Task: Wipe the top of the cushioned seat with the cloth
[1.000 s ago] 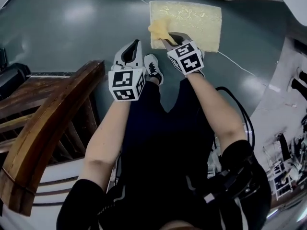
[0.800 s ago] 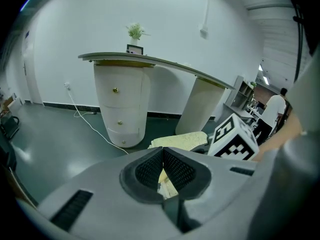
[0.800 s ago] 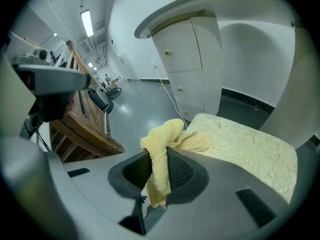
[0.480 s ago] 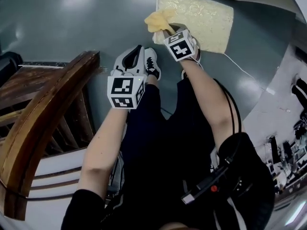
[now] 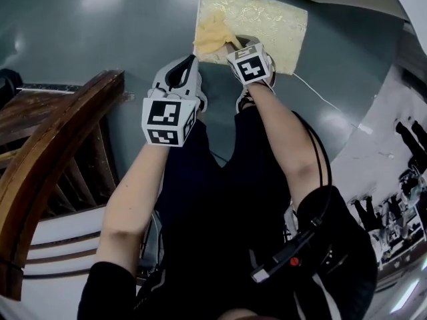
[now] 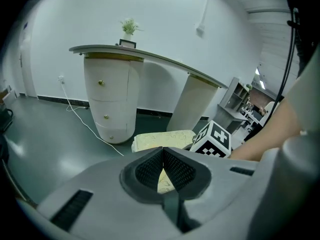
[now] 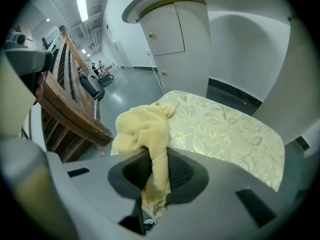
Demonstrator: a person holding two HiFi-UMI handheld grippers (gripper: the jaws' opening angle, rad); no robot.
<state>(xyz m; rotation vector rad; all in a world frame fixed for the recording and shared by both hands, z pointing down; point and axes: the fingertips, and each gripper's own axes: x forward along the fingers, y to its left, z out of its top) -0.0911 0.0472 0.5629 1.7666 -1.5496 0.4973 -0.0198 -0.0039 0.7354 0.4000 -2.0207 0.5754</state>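
The cushioned seat [image 5: 267,25] is a pale yellow patterned pad low on the floor, ahead of the person's feet; it also shows in the right gripper view [image 7: 225,134] and the left gripper view [image 6: 160,140]. A crumpled yellow cloth [image 5: 212,35] lies over the seat's near left corner, with my right gripper [image 5: 230,43] shut on it. In the right gripper view the cloth [image 7: 145,129] bunches above the jaws and a strip runs down between them. My left gripper [image 5: 183,69] hangs to the left, short of the seat, shut and holding nothing.
A dark wooden chair frame [image 5: 47,172] stands at the left, close to the left arm. A white cable [image 5: 320,95] trails across the grey floor to the right of the seat. Beyond the seat stands a white curved counter [image 6: 110,89] on rounded pedestals.
My right gripper has carried the cloth forward onto the seat's near left corner. The left gripper has kept its place.
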